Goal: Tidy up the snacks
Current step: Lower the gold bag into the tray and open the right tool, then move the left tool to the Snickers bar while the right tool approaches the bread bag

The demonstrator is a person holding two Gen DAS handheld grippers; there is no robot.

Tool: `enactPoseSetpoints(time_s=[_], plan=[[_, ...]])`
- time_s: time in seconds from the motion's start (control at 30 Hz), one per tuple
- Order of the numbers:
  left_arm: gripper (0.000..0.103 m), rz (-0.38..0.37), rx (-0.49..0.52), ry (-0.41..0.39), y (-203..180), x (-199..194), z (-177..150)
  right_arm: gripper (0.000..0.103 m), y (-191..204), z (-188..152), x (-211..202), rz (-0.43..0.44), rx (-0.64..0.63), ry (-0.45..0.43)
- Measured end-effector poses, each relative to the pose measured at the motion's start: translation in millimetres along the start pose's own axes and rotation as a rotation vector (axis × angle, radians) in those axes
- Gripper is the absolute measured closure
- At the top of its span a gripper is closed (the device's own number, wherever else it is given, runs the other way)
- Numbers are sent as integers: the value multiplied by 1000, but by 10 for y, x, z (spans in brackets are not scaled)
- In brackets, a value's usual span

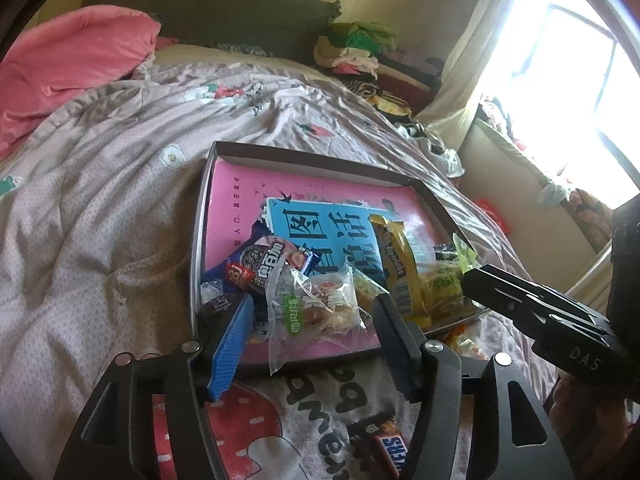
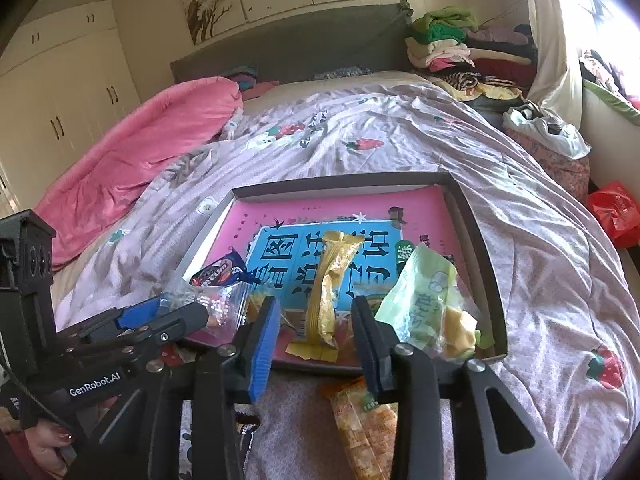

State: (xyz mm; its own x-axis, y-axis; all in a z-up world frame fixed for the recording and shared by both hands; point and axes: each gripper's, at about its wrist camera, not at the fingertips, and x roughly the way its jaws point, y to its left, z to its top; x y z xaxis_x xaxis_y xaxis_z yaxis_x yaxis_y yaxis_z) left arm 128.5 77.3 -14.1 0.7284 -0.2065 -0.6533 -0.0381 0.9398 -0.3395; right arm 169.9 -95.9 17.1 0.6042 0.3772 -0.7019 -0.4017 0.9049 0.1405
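A shallow box tray [image 1: 320, 158] [image 2: 484, 248] with a pink and blue printed floor lies on the bed. It holds a clear bag of sweets [image 1: 316, 308], a dark cookie pack [image 1: 264, 266] [image 2: 218, 274], a yellow wafer bar [image 1: 400, 268] [image 2: 330, 292] and a green snack bag [image 2: 430, 304] [image 1: 444, 284]. My left gripper [image 1: 316, 344] is open, its fingers on either side of the clear bag at the tray's near edge. My right gripper [image 2: 316, 340] is open over the near end of the yellow bar. A Snickers bar [image 1: 390, 450] and an orange cracker pack [image 2: 364, 420] lie on the quilt outside the tray.
The quilt [image 2: 400, 132] is rumpled, with a pink duvet [image 2: 140, 148] at the far left. Piled clothes [image 2: 452, 44] sit by the headboard. A window [image 1: 580, 92] and a red bag [image 2: 614, 212] are on the right.
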Motion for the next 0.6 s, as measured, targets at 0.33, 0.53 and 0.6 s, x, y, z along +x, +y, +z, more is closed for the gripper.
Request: enactPoseSetpoints(time_s=[0.33, 0.53, 0.6], plan=[[33, -17, -27, -17, 26, -99, 15, 56, -49, 26, -131, -10, 13, -31], [29, -21, -38, -30, 16, -180, 16, 55, -78, 36, -186, -13, 17, -40], [28, -30, -43, -31, 11, -213, 12, 55, -85, 36, -214, -16, 18, -45]])
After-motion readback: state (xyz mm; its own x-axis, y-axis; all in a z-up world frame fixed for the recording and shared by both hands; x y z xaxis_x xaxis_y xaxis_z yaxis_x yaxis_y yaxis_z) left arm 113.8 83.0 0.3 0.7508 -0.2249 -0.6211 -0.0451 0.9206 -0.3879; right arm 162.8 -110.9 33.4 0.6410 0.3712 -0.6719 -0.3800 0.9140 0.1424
